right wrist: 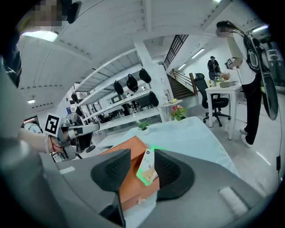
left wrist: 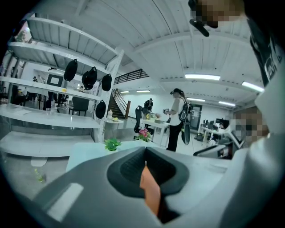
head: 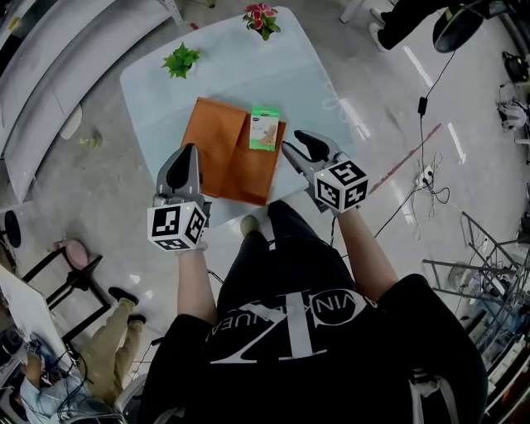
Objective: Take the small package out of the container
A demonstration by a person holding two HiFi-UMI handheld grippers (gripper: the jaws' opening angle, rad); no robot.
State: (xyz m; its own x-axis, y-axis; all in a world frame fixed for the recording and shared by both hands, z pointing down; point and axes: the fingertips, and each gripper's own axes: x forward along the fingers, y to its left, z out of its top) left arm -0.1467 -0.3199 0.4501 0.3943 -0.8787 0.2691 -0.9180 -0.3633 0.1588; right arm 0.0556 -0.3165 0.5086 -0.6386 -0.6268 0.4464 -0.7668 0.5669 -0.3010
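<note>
Lining spread right gripper (right wrist: 142, 153) on small package (head: 264, 127) poking from container (head: 224, 157); left gripper (head: 190, 151), pressed together, empty, beside it, likely for bracing.

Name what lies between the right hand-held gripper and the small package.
Only an edge of the orange container; the right gripper view shows the small package unobstructed.

Bare pale blue tabletop (head: 308, 91) lies right of and beyond the flat orange container (head: 219, 149). A small green potted plant (head: 180, 60) and a pot of pink flowers (head: 261, 18) stand well beyond it.
</note>
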